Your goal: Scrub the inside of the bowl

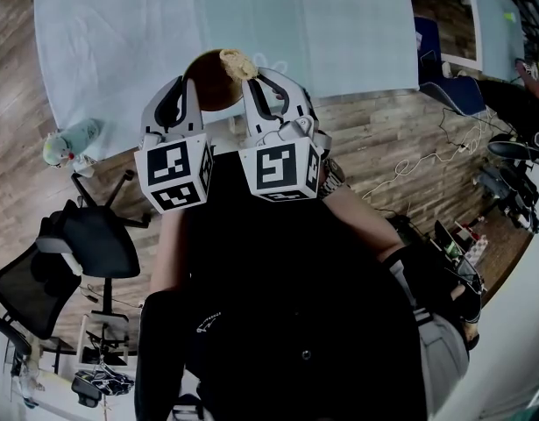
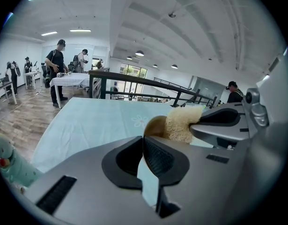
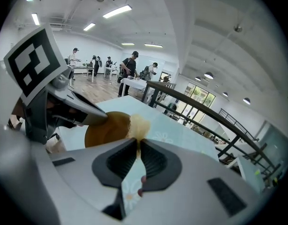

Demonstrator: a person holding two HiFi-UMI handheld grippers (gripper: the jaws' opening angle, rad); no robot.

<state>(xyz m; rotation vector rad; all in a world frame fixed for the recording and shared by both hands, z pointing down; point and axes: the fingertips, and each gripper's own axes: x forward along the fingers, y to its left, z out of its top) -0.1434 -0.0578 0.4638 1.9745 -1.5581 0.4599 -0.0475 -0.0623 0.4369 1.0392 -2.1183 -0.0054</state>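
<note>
The fingers (image 2: 158, 156) of my left gripper (image 2: 144, 139) are nearly closed, pinching the rim of the brown bowl (image 2: 154, 125). My right gripper (image 3: 136, 143) is clamped on a tan scrubber (image 3: 138, 124) touching the bowl's edge (just beside my left tips). Both are held over the near edge of the blue-clothed table (image 1: 120, 33). A black chair (image 1: 89, 244) stands off the table's near left corner.

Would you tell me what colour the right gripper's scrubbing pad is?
The pad is pale beige; left gripper view shows it best.
</note>
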